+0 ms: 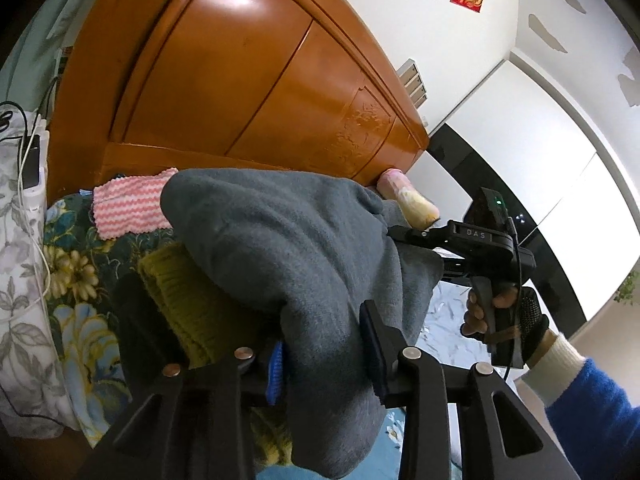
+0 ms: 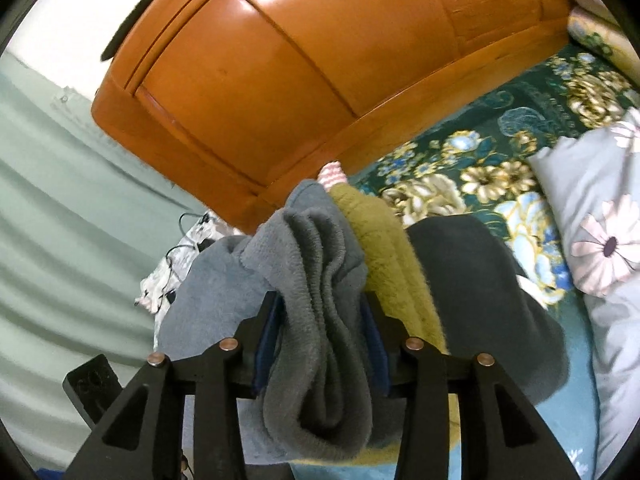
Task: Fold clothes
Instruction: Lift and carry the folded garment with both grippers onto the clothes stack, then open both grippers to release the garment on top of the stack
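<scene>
Grey fleece garment (image 1: 288,240) held between both pairs of jaws above the bed.

A bunched fold of the grey garment is clamped by the left gripper (image 1: 326,356), and another thick gathered fold is gripped by the right gripper (image 2: 320,336). The cloth is draped between them over an olive knitted garment (image 2: 384,240) and a dark garment (image 2: 480,280), which are laid on the floral bedspread (image 2: 480,176). A pink striped cloth (image 1: 132,208) is seen near the wooden headboard (image 1: 240,80). A flowered pillow (image 2: 600,220) is set just beside the pile.
</scene>
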